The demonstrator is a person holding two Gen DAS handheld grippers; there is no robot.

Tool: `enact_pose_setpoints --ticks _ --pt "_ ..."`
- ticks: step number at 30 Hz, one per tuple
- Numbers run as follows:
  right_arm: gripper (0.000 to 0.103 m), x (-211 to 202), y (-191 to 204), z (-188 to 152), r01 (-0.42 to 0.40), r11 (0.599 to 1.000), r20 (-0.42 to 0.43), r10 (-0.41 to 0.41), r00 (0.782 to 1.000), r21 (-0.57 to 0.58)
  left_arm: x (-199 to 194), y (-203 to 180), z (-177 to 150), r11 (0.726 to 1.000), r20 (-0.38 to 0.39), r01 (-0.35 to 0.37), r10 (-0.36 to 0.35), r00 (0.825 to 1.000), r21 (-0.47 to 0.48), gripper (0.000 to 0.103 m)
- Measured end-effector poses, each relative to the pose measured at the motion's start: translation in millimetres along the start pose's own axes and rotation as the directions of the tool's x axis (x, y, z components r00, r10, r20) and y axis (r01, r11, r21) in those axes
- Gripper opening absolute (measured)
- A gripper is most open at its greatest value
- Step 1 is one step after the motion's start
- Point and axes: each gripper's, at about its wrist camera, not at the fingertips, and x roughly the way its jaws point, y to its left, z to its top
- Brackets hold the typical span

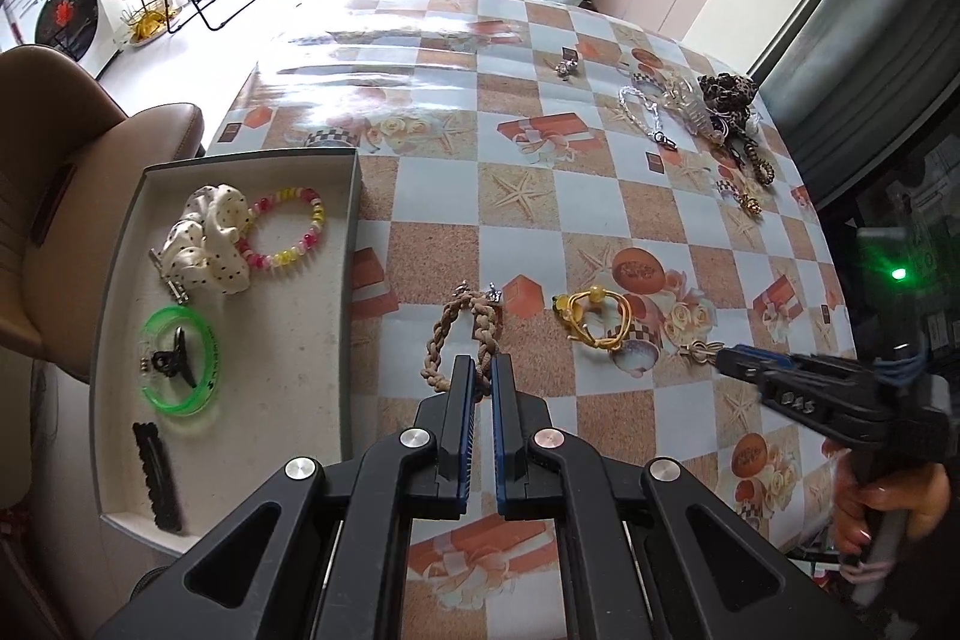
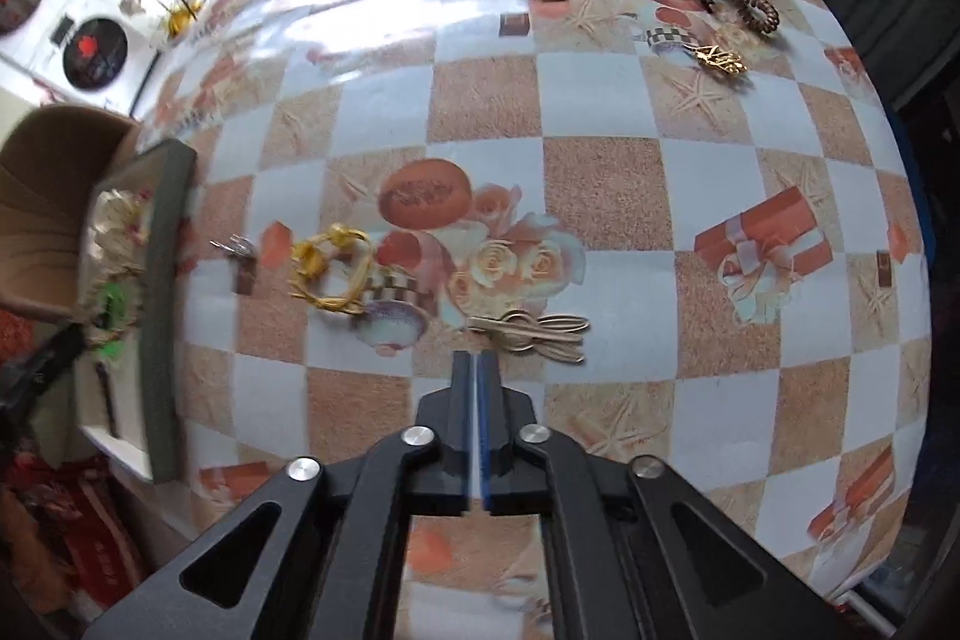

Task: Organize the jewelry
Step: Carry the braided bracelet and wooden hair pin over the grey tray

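Tray (image 1: 354, 244) at left edge of worktop (image 1: 600, 196) already holds: polka-dot scrunchie (image 1: 207, 238), bead bracelet (image 1: 294, 235), green bangle (image 1: 177, 370), black hair clip (image 1: 157, 475). Left gripper (image 1: 482, 370): jaws pinching near end of braided bracelet (image 1: 462, 334), which lies on worktop just right of tray. Next right, loose: yellow cord bracelet (image 1: 594, 319), gold hairpin (image 2: 534, 334). Right gripper (image 2: 477, 364): jaws pressed together, empty, tips just short of hairpin. Far right: unsorted pile (image 1: 708, 112) untouched. Judged under half done.
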Motion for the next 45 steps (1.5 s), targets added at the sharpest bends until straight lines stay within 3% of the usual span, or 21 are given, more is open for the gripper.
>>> enact_pose_setpoints --ticks 1,3,8,13,17,23,27,34,45 --pt "0.026 2.4 3.1 0.1 0.006 0.999 0.004 -0.005 1.0 -0.04 -1.6 0.4 -0.7 1.0 0.0 -0.001 0.001 1.0 0.001 0.008" --pt "0.027 6.9 14.4 0.1 0.047 0.984 0.016 -0.045 0.999 -0.174 -4.2 0.1 -2.1 1.0 0.002 -0.004 0.004 1.0 0.007 0.008" --pt "0.027 27.4 31.7 -2.4 0.133 0.879 0.018 -0.14 0.99 -0.459 -2.6 0.3 -7.4 1.0 -0.01 -0.014 0.014 1.0 -0.003 0.008" --pt "0.026 44.5 34.9 -2.7 0.116 0.817 -0.01 -0.147 0.989 -0.565 0.9 -1.0 -13.0 1.0 -0.027 -0.022 0.022 0.999 -0.016 0.008" --pt "0.009 41.4 32.6 1.6 0.088 0.842 -0.023 -0.118 0.993 -0.533 0.5 -2.8 -13.7 0.999 -0.032 -0.024 0.023 0.999 -0.024 0.008" --pt "0.009 19.2 12.4 14.2 0.011 0.948 -0.049 -0.028 0.998 -0.317 -4.7 -2.3 -10.3 1.0 -0.021 -0.018 0.017 1.0 -0.026 0.008" --pt "0.009 -1.0 6.7 17.3 -0.045 0.98 -0.055 0.035 0.998 -0.192 -11.1 1.2 -8.7 0.999 -0.012 -0.014 0.014 1.0 -0.029 0.008" --pt "0.009 -35.7 36.5 12.9 -0.121 0.983 -0.037 0.117 0.992 -0.139 -29.0 22.8 -11.1 0.998 0.015 -0.019 0.02 1.0 -0.064 0.008" --pt "0.008 -35.8 159.0 24.9 -0.238 0.928 -0.053 0.232 0.971 -0.287 -48.4 88.9 -34.3 0.982 0.025 -0.069 0.075 0.997 -0.178 0.008"
